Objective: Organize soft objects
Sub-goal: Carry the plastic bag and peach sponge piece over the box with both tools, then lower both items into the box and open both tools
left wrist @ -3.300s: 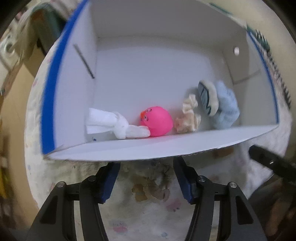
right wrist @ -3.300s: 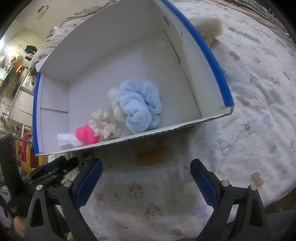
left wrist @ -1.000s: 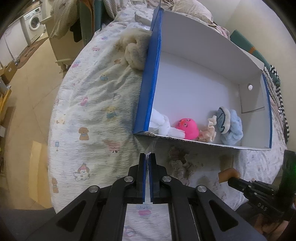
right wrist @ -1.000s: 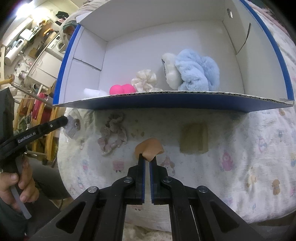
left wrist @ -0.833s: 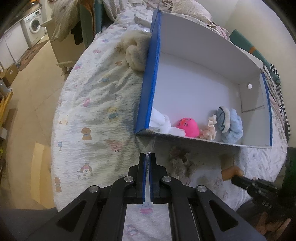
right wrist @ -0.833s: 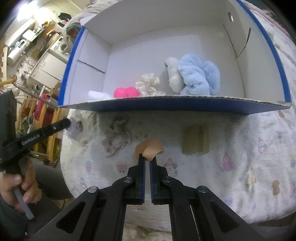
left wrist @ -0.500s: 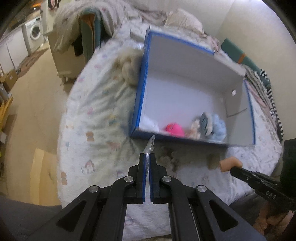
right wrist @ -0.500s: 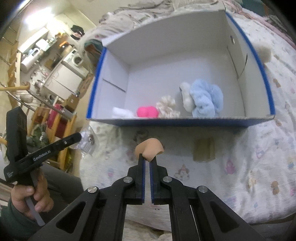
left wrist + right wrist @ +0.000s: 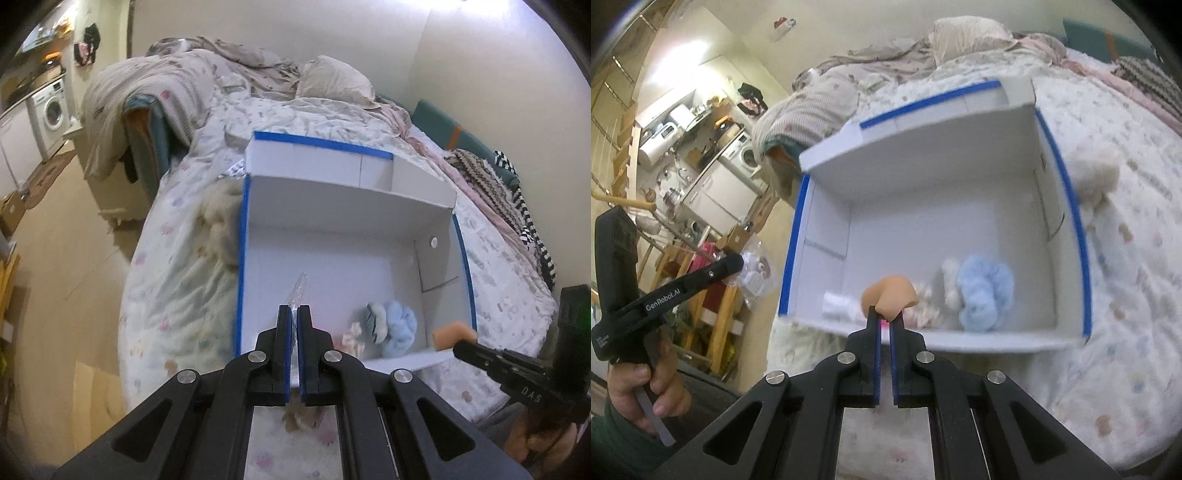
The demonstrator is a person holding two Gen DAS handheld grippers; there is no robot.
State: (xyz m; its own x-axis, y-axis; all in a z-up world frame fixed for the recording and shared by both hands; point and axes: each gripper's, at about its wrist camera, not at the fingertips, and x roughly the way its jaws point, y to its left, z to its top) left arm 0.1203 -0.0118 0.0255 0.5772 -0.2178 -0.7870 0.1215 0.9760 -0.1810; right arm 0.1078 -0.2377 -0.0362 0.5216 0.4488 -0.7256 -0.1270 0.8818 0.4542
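Because both soft things are going into the white box [image 9: 354,229] on the bed [image 9: 177,266], each one is held up high over it. The left gripper [image 9: 294,317] has its fingers pinched on a clear plastic packet [image 9: 753,271]. The right gripper [image 9: 885,319] has its fingers squeezed on a peach sponge [image 9: 890,291], above the blue fluffy toy [image 9: 986,291] already inside.

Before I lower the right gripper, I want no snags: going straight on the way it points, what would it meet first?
Probably the box's near wall or the soft toys just inside; depth is unclear.
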